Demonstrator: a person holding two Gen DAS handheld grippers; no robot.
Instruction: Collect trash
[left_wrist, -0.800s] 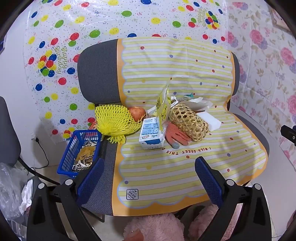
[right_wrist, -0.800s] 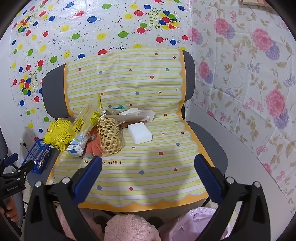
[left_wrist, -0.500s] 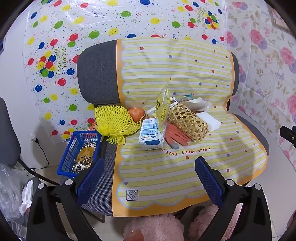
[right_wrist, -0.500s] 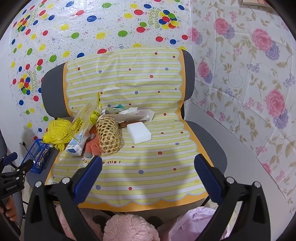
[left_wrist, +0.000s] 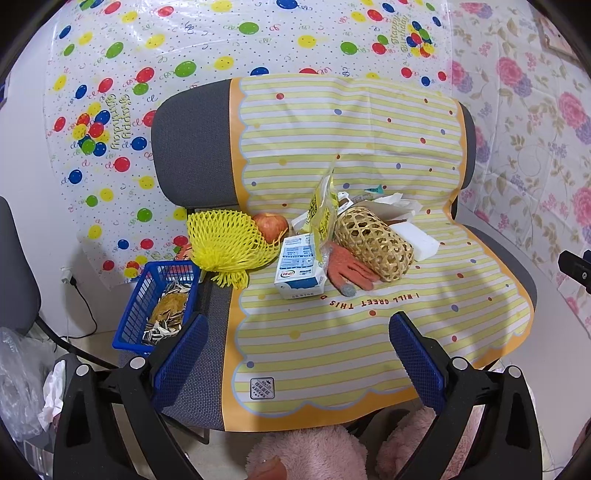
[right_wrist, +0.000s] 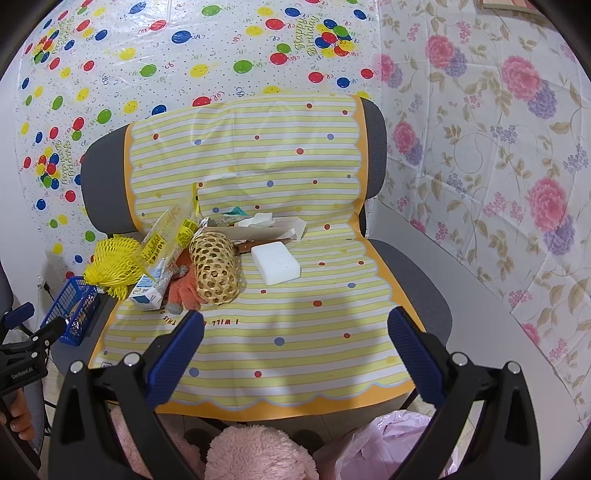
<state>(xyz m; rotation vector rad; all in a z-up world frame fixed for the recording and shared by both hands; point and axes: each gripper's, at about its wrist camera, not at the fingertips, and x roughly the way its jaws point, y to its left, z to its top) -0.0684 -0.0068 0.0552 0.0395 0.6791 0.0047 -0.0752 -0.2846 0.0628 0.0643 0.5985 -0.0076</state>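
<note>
A pile of items lies at the back of a chair seat covered by a yellow striped mat (left_wrist: 332, 339) (right_wrist: 295, 332). It holds a milk carton (left_wrist: 299, 271) (right_wrist: 147, 291), a yellow foam net (left_wrist: 225, 243) (right_wrist: 110, 262), an apple (left_wrist: 269, 225), a yellow wrapper (left_wrist: 323, 210) (right_wrist: 166, 240), a woven bamboo basket (left_wrist: 373, 243) (right_wrist: 216, 271), an orange glove (left_wrist: 347, 271) (right_wrist: 186, 291), a white sponge block (right_wrist: 275, 264) (left_wrist: 417, 240) and crumpled paper (right_wrist: 266, 225). My left gripper (left_wrist: 297, 341) and right gripper (right_wrist: 295, 339) both hover open over the front of the seat, holding nothing.
A blue basket (left_wrist: 159, 302) (right_wrist: 74, 310) with seed shells sits off the seat's left edge. Pink fluffy slippers (left_wrist: 310, 458) (right_wrist: 258, 454) show below. A pink plastic bag (right_wrist: 388, 443) lies at the lower right. Patterned sheets cover the walls behind.
The right wrist view has shifted slightly, so the pile sits a little further left and up. The left view is almost unchanged. Both grippers stay open.
</note>
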